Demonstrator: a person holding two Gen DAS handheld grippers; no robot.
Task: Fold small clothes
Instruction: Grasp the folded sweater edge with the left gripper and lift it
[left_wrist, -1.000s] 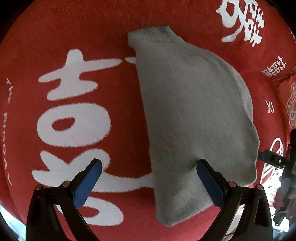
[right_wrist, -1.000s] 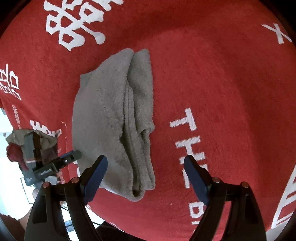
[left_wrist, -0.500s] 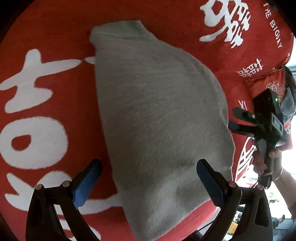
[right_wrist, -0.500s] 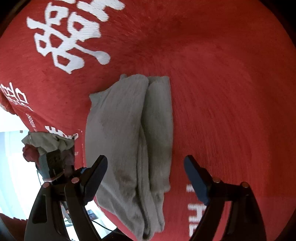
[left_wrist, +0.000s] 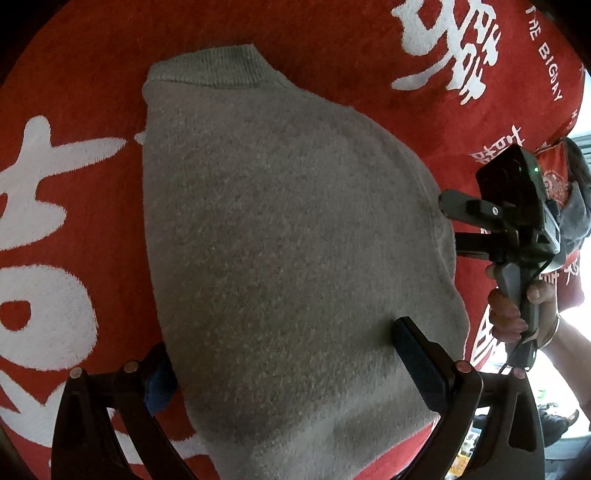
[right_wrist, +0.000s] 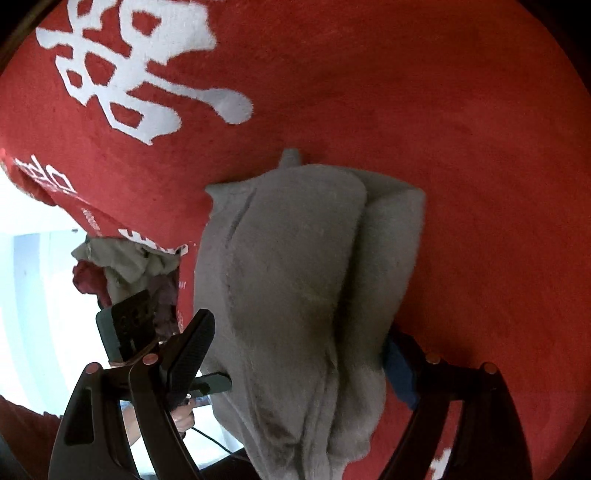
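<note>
A soft grey sweater (left_wrist: 295, 258), folded into thick layers, lies on a red blanket (left_wrist: 74, 74). Both grippers, left (left_wrist: 288, 354) and right (right_wrist: 295, 354), straddle it with fingers wide apart, gripping nothing. Likely light and floppy; best pinched at its edges.

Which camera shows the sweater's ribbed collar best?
The left wrist view: the gray sweater's ribbed collar lies fully visible at its far end. The right wrist view shows only its bunched folds, no collar.
</note>
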